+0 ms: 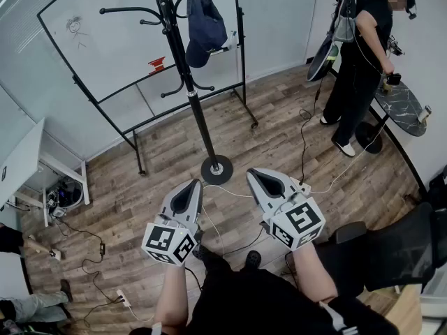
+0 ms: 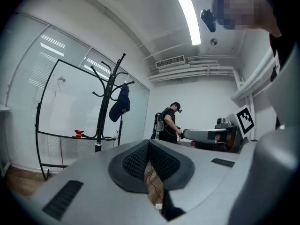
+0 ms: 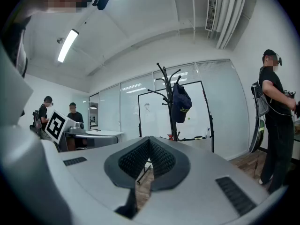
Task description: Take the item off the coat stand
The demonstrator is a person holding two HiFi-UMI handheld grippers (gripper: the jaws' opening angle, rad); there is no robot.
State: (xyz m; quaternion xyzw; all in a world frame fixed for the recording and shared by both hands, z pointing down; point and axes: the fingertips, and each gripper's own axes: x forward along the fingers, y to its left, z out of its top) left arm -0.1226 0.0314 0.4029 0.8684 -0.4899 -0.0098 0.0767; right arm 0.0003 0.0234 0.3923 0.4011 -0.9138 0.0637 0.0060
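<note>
A navy cap point(image 1: 204, 30) hangs on an upper hook of the black coat stand point(image 1: 199, 117), whose round base point(image 1: 216, 169) rests on the wooden floor. My left gripper point(image 1: 192, 185) and right gripper point(image 1: 257, 175) are held side by side, level, short of the base and well below the cap. Both are shut with nothing between the jaws. In the left gripper view, the cap point(image 2: 120, 104) and stand point(image 2: 104, 116) lie far ahead, left of the shut left gripper point(image 2: 149, 142). The right gripper view shows the cap point(image 3: 180, 104) on the stand point(image 3: 171, 111), above the shut right gripper point(image 3: 149, 138).
A whiteboard on a black frame point(image 1: 105, 40) stands right behind the coat stand. A person point(image 1: 360, 54) stands at the right beside a dark round table point(image 1: 405, 107). Cables point(image 1: 230, 194) trail over the floor. A black chair point(image 1: 398, 250) is at my right, a white desk point(image 1: 28, 159) at my left.
</note>
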